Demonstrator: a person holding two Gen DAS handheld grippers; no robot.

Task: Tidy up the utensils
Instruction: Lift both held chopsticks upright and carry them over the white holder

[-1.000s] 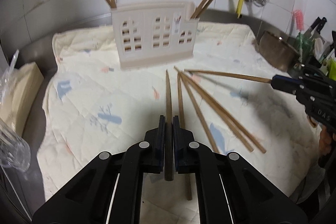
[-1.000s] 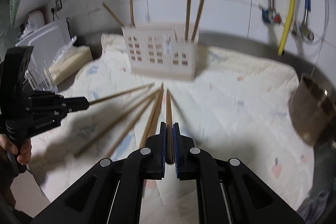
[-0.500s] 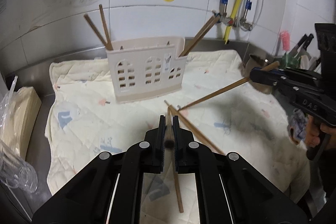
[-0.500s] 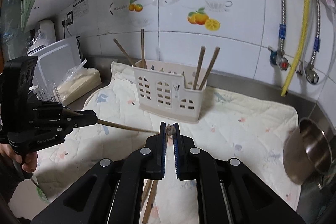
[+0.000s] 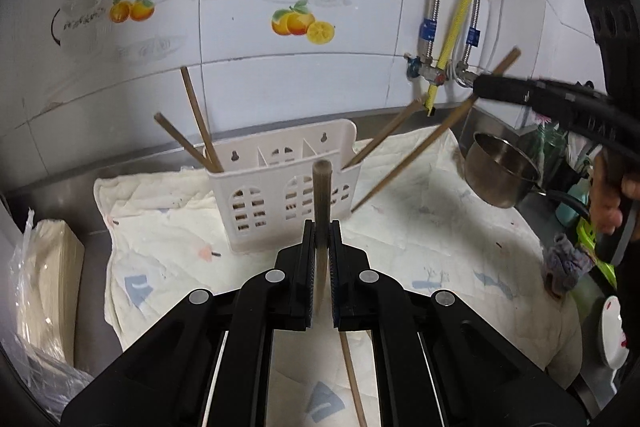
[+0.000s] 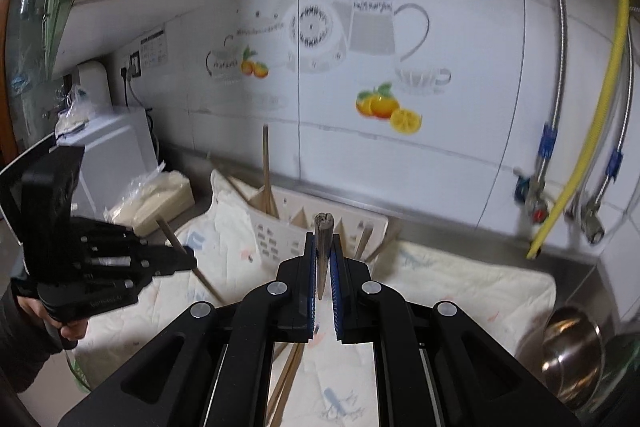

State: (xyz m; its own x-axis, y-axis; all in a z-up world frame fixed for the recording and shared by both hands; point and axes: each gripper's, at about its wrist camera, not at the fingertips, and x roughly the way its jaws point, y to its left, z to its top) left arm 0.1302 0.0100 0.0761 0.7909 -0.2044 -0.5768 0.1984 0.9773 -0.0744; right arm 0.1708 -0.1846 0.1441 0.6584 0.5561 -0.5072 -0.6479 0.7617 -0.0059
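Transfer step: left gripper (image 5: 321,247) jaws clamped on one chopstick (image 5: 322,195), right gripper (image 6: 323,259) jaws clamped on another chopstick (image 6: 323,231), both just in front of the white utensil holder (image 5: 280,187). Next, I reckon: tip each point-down over an open compartment, then release.

we lose the lower ends of the chopsticks in the holder (image 5: 280,183) behind its wall. the loose chopstick (image 5: 352,379) on the cloth runs off the bottom edge. in the right wrist view the holder (image 6: 280,223) is blurred, partly behind the right gripper (image 6: 323,269).
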